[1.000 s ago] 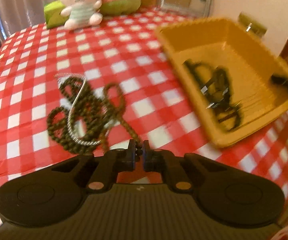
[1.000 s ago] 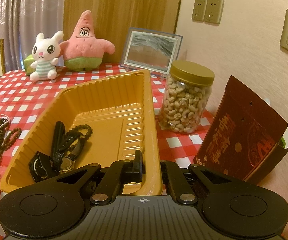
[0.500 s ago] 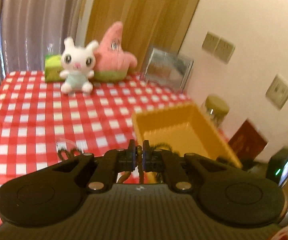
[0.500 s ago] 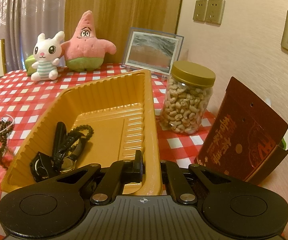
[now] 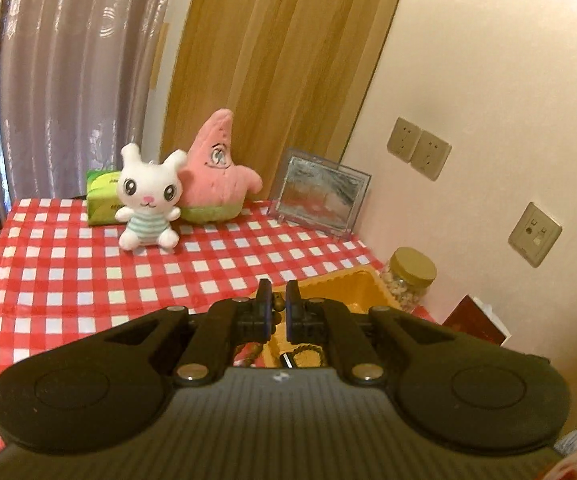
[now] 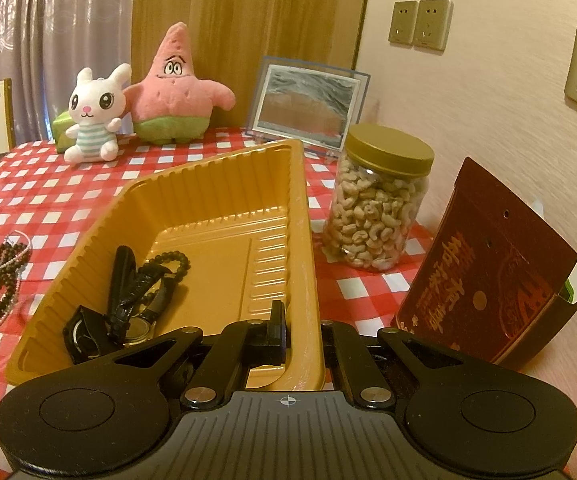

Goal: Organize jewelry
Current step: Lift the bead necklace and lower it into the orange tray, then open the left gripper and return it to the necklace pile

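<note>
Beads of the dark wooden strand [image 5: 276, 301] pinched in our left gripper [image 5: 276, 300], right gripper [image 6: 302, 332] clamping the ribbed yellow plastic tray [image 6: 224, 184]: lift clear, lower in slowly.

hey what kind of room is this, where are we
Most likely a home dining or living room: a table with a red checked tablecloth, plush toys by a curtain, and a jar of cashews near wall sockets.
</note>
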`<state>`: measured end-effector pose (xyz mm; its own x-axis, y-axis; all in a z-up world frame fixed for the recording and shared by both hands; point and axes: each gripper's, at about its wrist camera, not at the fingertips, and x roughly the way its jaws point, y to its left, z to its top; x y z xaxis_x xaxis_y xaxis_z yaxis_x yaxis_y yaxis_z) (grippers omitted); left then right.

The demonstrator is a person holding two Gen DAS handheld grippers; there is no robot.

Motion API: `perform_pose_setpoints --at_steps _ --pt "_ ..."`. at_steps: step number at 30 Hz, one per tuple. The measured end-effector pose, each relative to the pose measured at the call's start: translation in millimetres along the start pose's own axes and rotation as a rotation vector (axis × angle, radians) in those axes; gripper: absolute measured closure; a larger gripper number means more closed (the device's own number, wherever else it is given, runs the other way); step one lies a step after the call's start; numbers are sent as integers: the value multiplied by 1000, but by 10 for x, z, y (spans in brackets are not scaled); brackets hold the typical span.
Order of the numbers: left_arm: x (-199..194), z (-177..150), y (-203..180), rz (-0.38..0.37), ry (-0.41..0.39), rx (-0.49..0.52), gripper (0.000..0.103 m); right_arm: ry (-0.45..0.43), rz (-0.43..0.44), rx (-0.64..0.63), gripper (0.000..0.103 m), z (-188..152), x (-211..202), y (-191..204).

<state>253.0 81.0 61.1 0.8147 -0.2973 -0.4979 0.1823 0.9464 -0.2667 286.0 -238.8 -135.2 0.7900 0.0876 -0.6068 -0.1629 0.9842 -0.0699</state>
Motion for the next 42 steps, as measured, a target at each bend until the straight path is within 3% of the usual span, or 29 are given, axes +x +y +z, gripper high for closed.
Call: perform_pose_setpoints --at_steps 5,13,23,33,39,42 --pt "13 137 -145 -44 -22 16 98 1 2 0 100 7 -1 4" --pt "124 322 -494 -175 -61 36 98 -5 10 5 100 28 -11 22" --pt "533 223 -913 -295 6 18 98 -6 20 9 100 37 -7 1" --pt "1179 -175 -937 -267 185 -7 97 0 25 9 99 52 -7 -7" --pt "1322 -295 -919 -216 221 11 96 6 25 11 99 50 2 -12" --pt "1325 -328 -880 -204 230 3 90 6 26 11 99 64 11 -15"
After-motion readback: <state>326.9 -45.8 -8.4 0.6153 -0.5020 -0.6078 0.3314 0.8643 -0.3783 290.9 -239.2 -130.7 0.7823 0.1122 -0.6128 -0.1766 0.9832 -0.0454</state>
